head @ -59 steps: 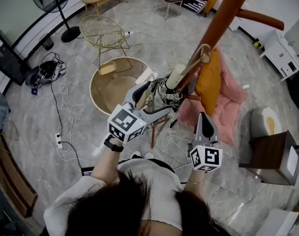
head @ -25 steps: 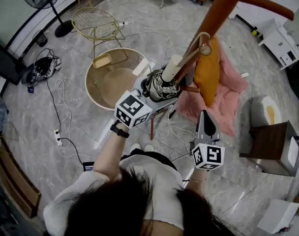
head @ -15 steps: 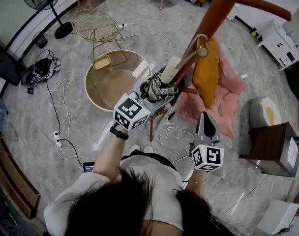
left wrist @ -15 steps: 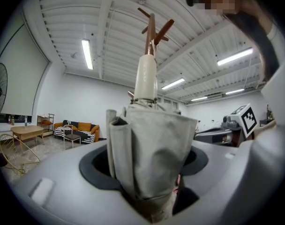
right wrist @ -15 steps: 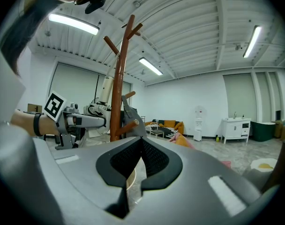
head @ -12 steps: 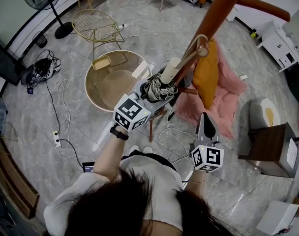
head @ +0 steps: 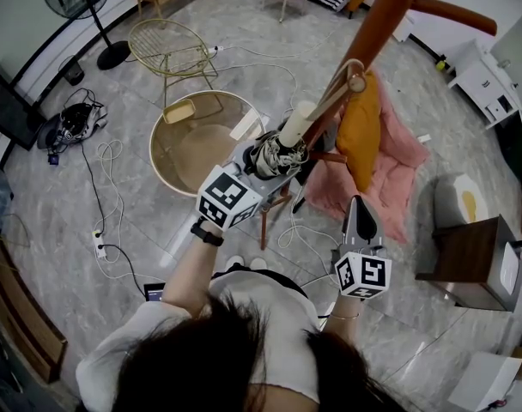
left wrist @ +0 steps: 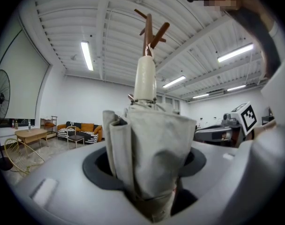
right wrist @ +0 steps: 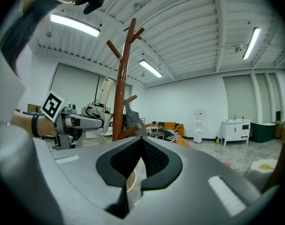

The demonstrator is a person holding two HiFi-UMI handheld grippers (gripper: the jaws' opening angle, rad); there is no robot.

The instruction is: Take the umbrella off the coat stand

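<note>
The left gripper (head: 263,163), held level, is closing its jaws on the folded umbrella (head: 281,150), whose pale canopy is bunched between the two pads and fills the gap in the left gripper view. The umbrella hangs against a lower peg (head: 336,101) of the orange-brown coat stand (head: 385,15). Its cream handle (head: 295,120) runs up along the peg towards the peg's tip, and the gripper has it by the canopy end, below the handle. The right gripper (head: 361,206) waits well apart, nearer the person, jaws all but together and empty. Two and a half seconds earlier the left gripper stood lower and to the left in the head view, jaws spread wide and short of the canopy. A second ago it had reached the bundle. The right gripper has not shifted.
</note>
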